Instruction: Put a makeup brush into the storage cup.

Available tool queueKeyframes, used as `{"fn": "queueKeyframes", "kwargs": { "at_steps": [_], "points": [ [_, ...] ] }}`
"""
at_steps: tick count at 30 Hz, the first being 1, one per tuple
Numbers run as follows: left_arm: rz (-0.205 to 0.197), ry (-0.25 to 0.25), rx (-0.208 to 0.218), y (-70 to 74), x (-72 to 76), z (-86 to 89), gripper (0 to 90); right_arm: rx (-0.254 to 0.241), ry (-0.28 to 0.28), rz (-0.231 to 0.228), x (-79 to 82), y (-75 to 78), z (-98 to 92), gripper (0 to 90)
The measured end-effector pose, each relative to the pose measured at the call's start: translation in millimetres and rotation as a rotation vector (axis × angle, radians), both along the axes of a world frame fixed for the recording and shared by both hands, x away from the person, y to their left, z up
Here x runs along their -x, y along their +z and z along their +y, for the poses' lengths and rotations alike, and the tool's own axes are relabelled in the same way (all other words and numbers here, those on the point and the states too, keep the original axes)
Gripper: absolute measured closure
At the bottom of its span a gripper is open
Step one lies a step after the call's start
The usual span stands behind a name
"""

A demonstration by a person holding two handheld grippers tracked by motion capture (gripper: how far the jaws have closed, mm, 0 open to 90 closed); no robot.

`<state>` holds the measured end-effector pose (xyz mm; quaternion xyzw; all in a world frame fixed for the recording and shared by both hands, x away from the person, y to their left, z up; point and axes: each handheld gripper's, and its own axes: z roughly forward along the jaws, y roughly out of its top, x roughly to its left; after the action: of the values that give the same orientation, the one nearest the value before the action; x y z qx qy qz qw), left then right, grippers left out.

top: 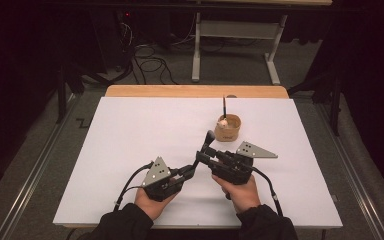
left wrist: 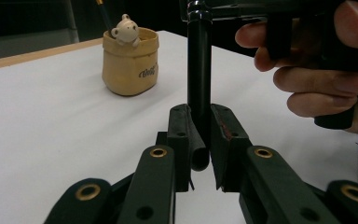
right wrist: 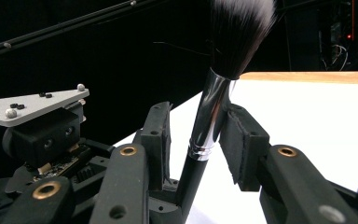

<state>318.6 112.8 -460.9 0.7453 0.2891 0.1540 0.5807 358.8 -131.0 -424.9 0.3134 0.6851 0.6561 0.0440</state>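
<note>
Black brush (left wrist: pixel 198 70) handle clamped between left fingers (left wrist: pixel 182 135), ferrule between loosely-spread right fingers (right wrist: pixel 242 144).

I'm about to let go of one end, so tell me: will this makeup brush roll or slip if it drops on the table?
The makeup brush has a round handle, so it would probably roll. Its shiny metal collar looks slippery between jaws. The bristles look soft and would likely bend.

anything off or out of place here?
Nothing spilled or damaged. The makeup brush is clamped at its handle end in the left claw while the right claw brackets its silver ferrule, one pad touching and a gap on the other side. The tan holder stands upright on the white table.
</note>
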Motion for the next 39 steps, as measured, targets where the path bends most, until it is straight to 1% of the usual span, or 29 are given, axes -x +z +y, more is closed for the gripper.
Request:
{"fn": "queueKeyframes", "kwargs": {
  "at_steps": [10,21,25,28,33,39],
  "points": [
    [-0.004,-0.003,0.0,0.0,0.3,-0.3,79.6,-0.005,0.006,0.007,-1.1,-1.3,0.2,66.9],
    [-0.006,-0.005,-0.001,-0.1,0.7,-0.4,79.6,-0.012,0.007,0.024,-1.8,-1.8,-0.2,70.7],
    [-0.007,-0.006,-0.002,0.0,0.9,-0.6,79.6,-0.011,0.002,0.027,-1.7,-1.9,-0.5,74.3],
    [-0.008,-0.006,-0.002,0.1,1.0,-0.6,79.6,-0.014,-0.003,0.03,-2.0,-2.1,-1.0,76.3],
    [-0.012,-0.007,-0.001,0.4,1.2,-0.7,79.6,-0.029,0.005,0.035,-1.5,-1.6,-1.0,78.1],
    [-0.014,-0.008,-0.004,0.1,1.2,-1.2,79.5,-0.034,0.012,0.04,-0.8,-1.1,-0.2,79.1]
  ]
}}
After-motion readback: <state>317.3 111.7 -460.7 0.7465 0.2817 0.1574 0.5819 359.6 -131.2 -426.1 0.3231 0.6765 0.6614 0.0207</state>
